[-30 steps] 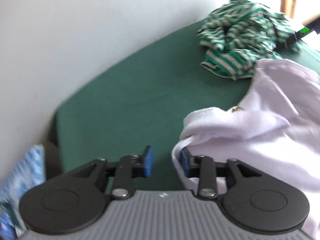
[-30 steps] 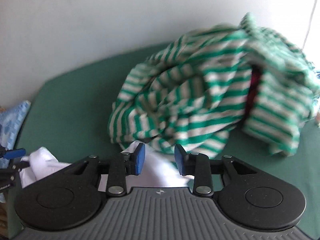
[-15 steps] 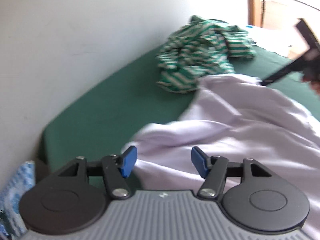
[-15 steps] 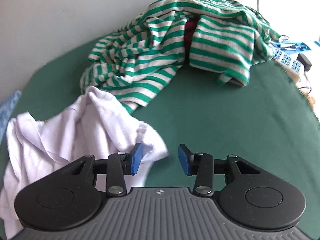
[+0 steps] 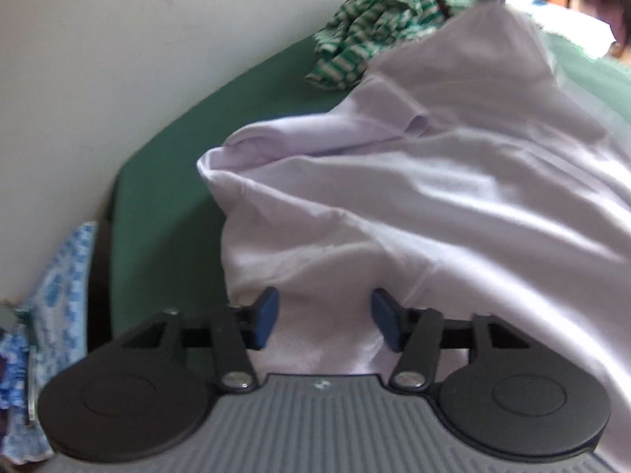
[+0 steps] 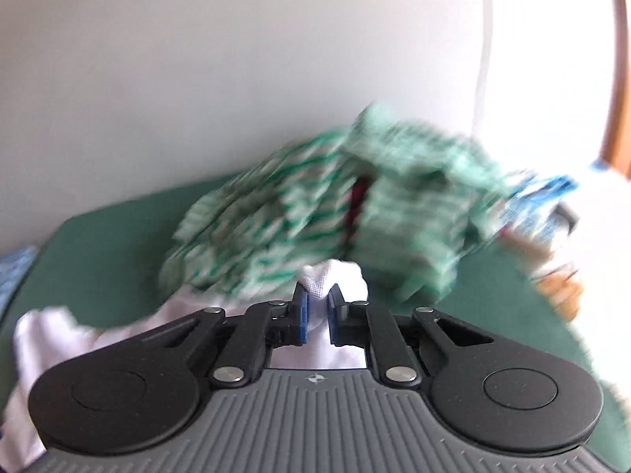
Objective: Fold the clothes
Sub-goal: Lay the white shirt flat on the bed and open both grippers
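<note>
**Operator:** State the location of the white garment (image 5: pixel 453 181) and the condition of both grippers.

**Technician:** The white garment lies on the green table cover (image 5: pixel 165 181), with one end raised. The right gripper (image 6: pixel 315 307) has just been closing, and its pads are clamped on a bunched corner of the white cloth. The left gripper (image 5: pixel 325 317) has also just been closing. Its jaws stand apart with a low edge of the cloth between them, and no pad presses on it.

**Operator:** How does the material handle?

**Technician:** By judgement it is light, thin and limp. It drapes and creases freely and holds no shape. Take hold at hems, corners or seams. A pinch on mid-panel fabric is likely to gather loose layers and slip.

**Operator:** Give the count.

**Technician:** There is one white garment and one green-striped garment (image 6: pixel 315 213), which lies crumpled behind it near the wall (image 6: pixel 236 79). A dark red item shows inside the striped heap, but it cannot be identified.
</note>
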